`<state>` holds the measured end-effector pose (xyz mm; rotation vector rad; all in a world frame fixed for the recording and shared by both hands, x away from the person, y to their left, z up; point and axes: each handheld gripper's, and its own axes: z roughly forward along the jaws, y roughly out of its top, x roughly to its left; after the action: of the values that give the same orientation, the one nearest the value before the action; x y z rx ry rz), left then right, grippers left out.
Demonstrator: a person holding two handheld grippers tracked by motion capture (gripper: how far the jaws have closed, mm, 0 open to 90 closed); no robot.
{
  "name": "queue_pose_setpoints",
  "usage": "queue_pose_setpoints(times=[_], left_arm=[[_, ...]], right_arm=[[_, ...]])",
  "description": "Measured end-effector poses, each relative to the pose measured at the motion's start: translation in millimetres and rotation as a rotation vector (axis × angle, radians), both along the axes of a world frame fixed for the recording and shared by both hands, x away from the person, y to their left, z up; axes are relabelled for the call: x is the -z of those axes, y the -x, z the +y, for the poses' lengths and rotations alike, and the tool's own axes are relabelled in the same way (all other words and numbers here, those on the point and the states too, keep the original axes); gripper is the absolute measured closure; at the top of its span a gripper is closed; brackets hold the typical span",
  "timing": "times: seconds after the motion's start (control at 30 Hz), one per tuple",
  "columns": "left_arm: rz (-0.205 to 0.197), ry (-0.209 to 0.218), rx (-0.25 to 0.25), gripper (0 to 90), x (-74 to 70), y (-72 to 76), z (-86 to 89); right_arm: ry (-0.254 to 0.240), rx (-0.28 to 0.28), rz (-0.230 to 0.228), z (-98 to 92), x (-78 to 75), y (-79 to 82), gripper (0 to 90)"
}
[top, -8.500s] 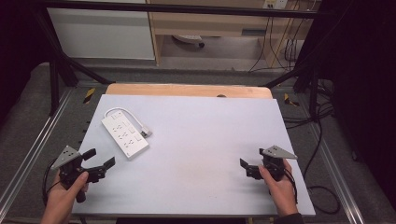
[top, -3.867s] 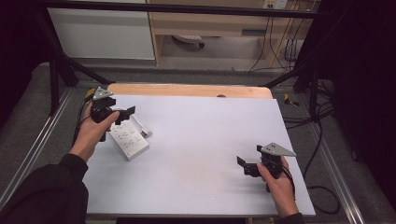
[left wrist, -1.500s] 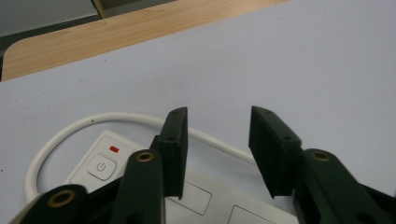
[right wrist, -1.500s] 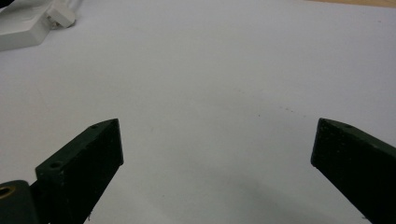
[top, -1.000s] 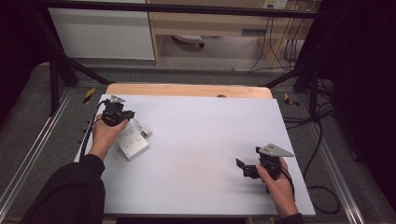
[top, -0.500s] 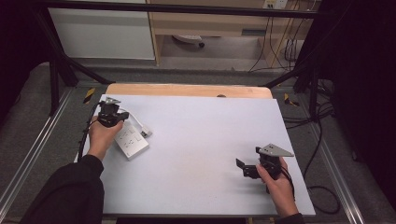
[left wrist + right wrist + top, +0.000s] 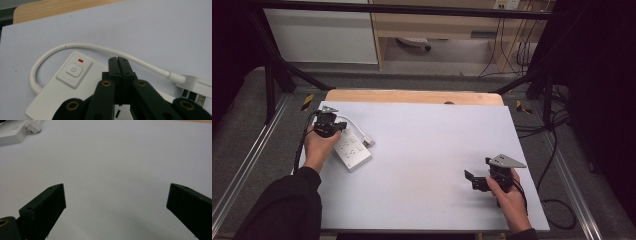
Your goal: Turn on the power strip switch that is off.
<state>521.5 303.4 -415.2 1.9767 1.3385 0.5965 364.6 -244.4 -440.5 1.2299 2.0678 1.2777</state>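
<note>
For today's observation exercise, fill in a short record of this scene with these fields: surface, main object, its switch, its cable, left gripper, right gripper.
surface: white table top with a wooden strip along its far edge
main object: white power strip, lying flat at the left side
its switch: power button with a small red mark beside it
its cable: short white cable, curving in a loop to a plug
left gripper: left gripper over the strip, jaws shut, nothing between them
right gripper: right gripper near the right edge, jaws open
</note>
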Motion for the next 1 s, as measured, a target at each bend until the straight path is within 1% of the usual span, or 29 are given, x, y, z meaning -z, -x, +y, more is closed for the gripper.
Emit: queue_pose_setpoints(times=[0.07,0.23,0.53,0.9,1.0], left_arm=[[0.002,0.012,-0.005,90.0,1.6,-0.2,1.3],[0.010,0.000,-0.002,90.0,4.0,-0.6,1.3],[0.010,-0.014,0.001,90.0,5.9,-1.6,1.0],[0.010,-0.012,-0.003,90.0,6.3,-1.9,0.9],[0.011,-0.001,-0.005,90.0,6.8,-2.3,1.5]], right_arm=[[0.001,-0.001,0.001,0.0,0.1,-0.1,2.8],[0.000,-0.001,0.001,0.0,0.1,0.0,2.8],[0.002,-0.002,0.001,0.0,0.3,-0.3,2.8],[0.002,-0.007,-0.002,0.3,-0.2,0.3,2.7],[0.003,-0.009,-0.001,0.4,0.0,0.2,2.8]])
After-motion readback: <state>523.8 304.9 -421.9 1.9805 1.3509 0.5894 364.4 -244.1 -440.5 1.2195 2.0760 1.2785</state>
